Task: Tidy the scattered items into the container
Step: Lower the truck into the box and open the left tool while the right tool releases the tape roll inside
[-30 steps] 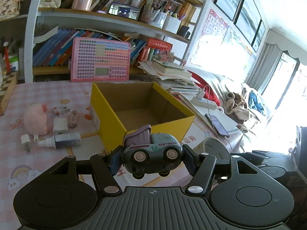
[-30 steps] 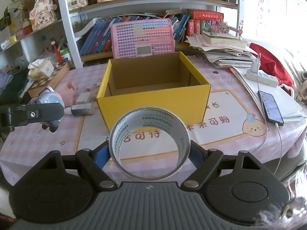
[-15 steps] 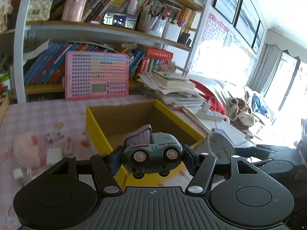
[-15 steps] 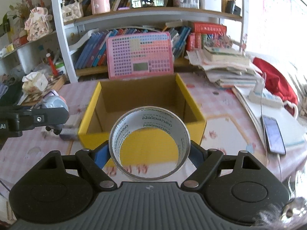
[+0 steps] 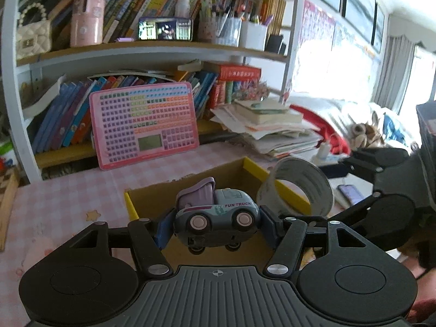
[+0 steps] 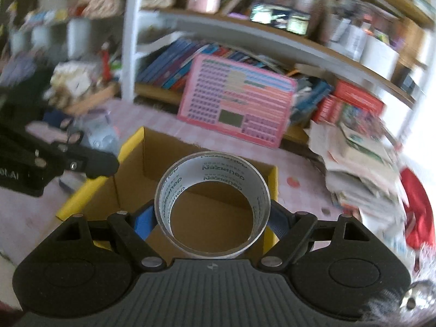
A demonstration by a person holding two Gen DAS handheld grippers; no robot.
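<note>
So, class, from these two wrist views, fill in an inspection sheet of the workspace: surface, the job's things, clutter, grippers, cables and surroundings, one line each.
Surface: pink checked tablecloth, mostly bare where it shows.
Job's things: yellow cardboard box, open and empty where visible; toy truck; tape roll.
Clutter: pink keyboard toy leaning against the shelf; paper stack; phone.
Grippers: left gripper shut on the toy truck; right gripper shut on the tape roll; both over the box.
Cables: nothing seen.
Surroundings: bookshelf full of books and pen pots; bright window on the right.
</note>
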